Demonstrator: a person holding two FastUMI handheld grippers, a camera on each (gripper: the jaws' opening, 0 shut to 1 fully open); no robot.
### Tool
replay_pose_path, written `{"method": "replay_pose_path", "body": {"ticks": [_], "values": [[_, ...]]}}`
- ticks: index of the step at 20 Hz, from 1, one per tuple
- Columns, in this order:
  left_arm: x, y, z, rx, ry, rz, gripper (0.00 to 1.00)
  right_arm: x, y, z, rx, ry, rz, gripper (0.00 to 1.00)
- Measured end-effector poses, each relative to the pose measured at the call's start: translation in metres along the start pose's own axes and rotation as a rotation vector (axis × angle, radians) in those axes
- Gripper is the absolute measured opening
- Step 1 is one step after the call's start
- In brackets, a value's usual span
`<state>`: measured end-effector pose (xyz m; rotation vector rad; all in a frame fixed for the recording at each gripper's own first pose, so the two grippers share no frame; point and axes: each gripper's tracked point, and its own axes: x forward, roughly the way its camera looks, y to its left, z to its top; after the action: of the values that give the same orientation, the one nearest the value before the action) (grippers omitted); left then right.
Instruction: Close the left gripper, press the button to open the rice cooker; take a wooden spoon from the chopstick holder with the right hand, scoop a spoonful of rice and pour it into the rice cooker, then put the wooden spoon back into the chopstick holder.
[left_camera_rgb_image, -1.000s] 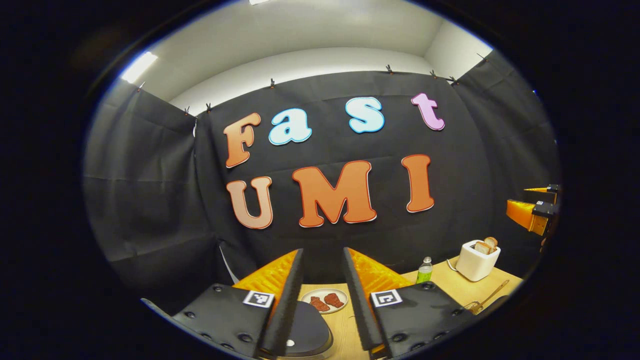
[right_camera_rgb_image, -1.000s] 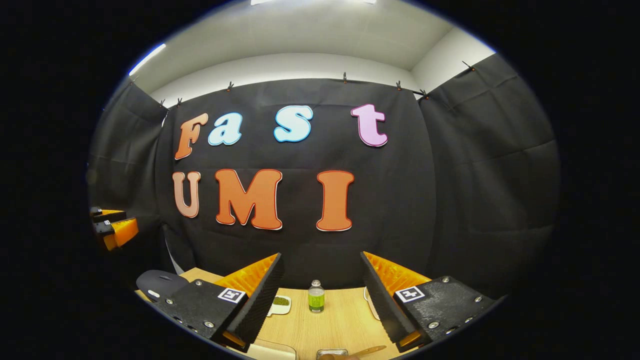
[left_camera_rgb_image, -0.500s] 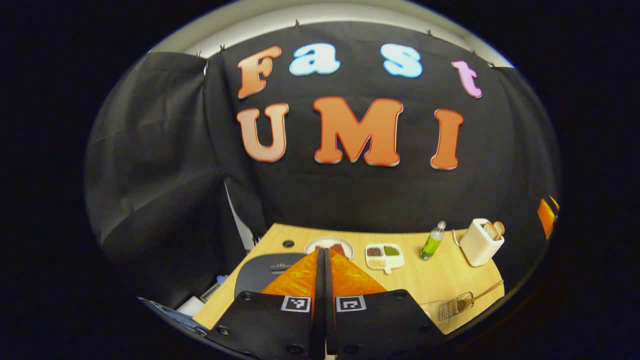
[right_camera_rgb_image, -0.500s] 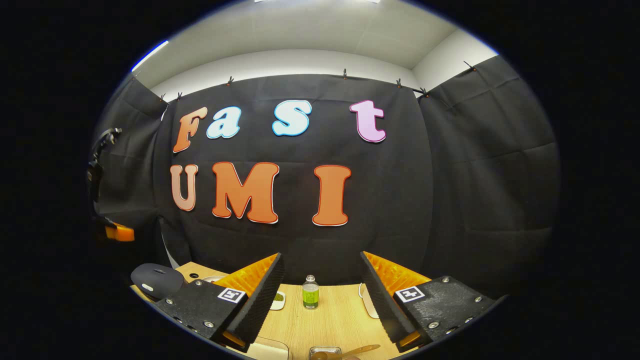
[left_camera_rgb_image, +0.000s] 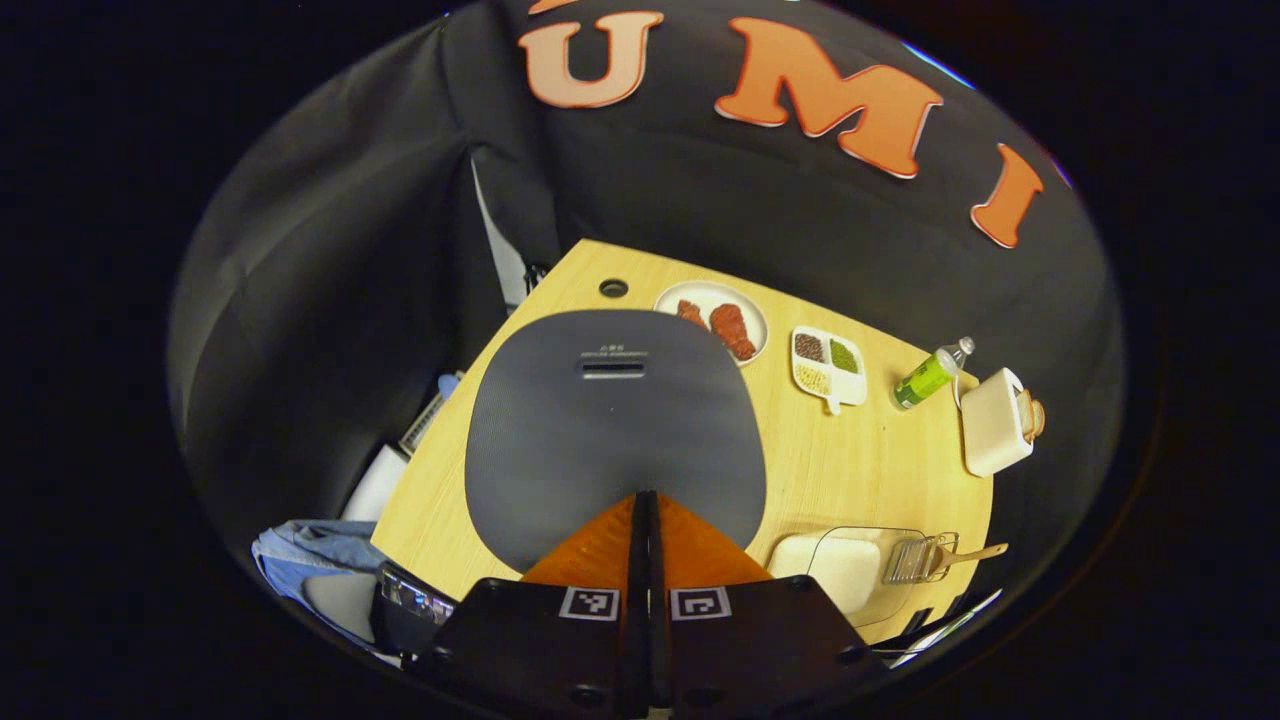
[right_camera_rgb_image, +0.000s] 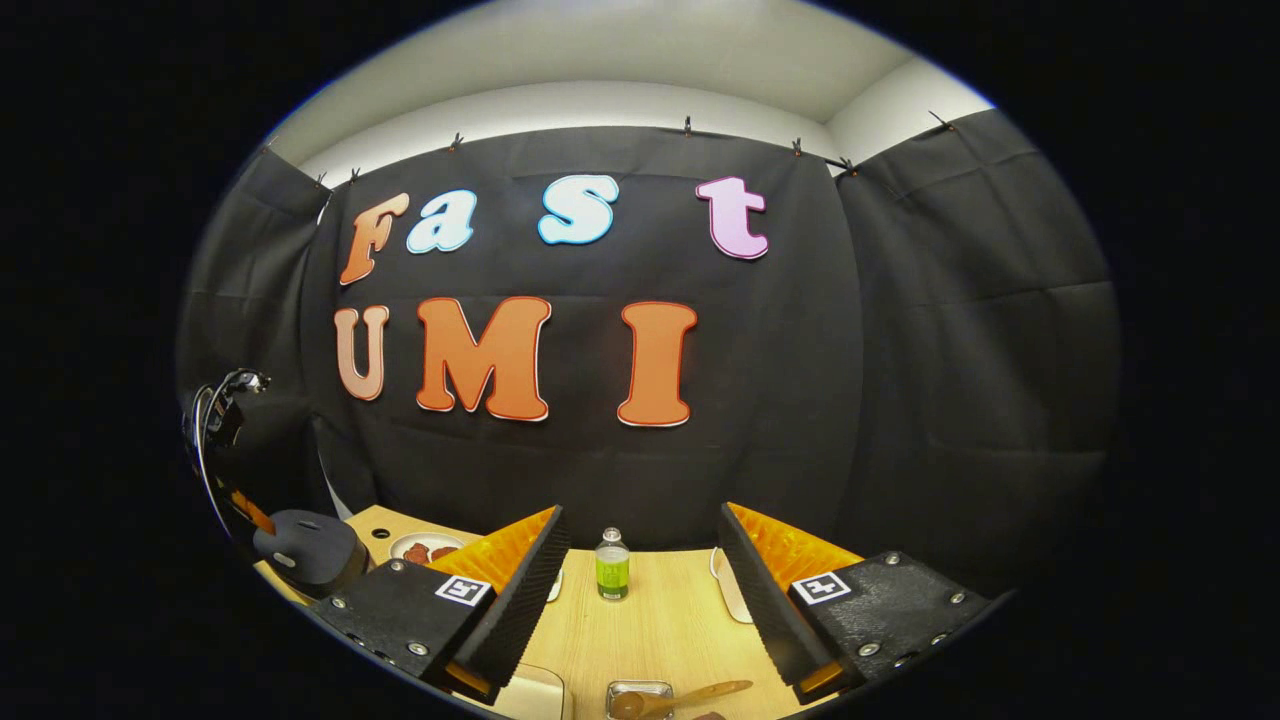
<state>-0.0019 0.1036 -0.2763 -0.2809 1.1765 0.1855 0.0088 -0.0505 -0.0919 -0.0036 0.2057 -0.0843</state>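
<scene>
The rice cooker (left_camera_rgb_image: 610, 420) has a dark grey lid that lies closed on the wooden table (left_camera_rgb_image: 850, 470). My left gripper (left_camera_rgb_image: 640, 498) is shut with nothing in it and points down at the lid's near edge from above. At the table's near right, a wooden spoon (left_camera_rgb_image: 975, 552) leans in a metal mesh chopstick holder (left_camera_rgb_image: 912, 560), beside a clear container of rice (left_camera_rgb_image: 845, 565). My right gripper (right_camera_rgb_image: 640, 515) is open and empty, held above the table. The chopstick holder (right_camera_rgb_image: 638, 695) and the wooden spoon (right_camera_rgb_image: 700, 690) lie just below and ahead of it. The rice cooker (right_camera_rgb_image: 305, 545) is far to its left.
Along the back of the table stand a plate of meat (left_camera_rgb_image: 715, 312), a divided dish of grains (left_camera_rgb_image: 828, 355), a green bottle (left_camera_rgb_image: 928, 372) and a white toaster (left_camera_rgb_image: 992, 422). A blue cloth (left_camera_rgb_image: 305, 545) lies off the table's left edge. The black booth wall rises behind.
My left gripper went from open to shut, then tipped downward until it looks at the cooker lid from above. The right gripper stayed open and dipped only slightly.
</scene>
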Motion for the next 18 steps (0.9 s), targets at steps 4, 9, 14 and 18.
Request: {"method": "replay_pose_path", "body": {"ticks": [4,9,14,18], "values": [[0.016,0.006,-0.014,-0.041,0.099,-0.015,0.05,0.001,-0.002,-0.006,-0.011,0.022,-0.003,0.94],[0.031,0.011,-0.032,-0.07,0.148,-0.036,0.09,0.002,0.006,-0.018,-0.027,0.06,0.016,0.94],[0.032,0.012,-0.033,-0.049,0.099,-0.013,0.06,0.006,0.026,-0.025,-0.024,0.086,0.056,0.94],[0.029,0.011,-0.028,0.037,-0.043,0.048,0.06,0.012,0.037,-0.034,-0.028,0.112,0.085,0.94]]}}
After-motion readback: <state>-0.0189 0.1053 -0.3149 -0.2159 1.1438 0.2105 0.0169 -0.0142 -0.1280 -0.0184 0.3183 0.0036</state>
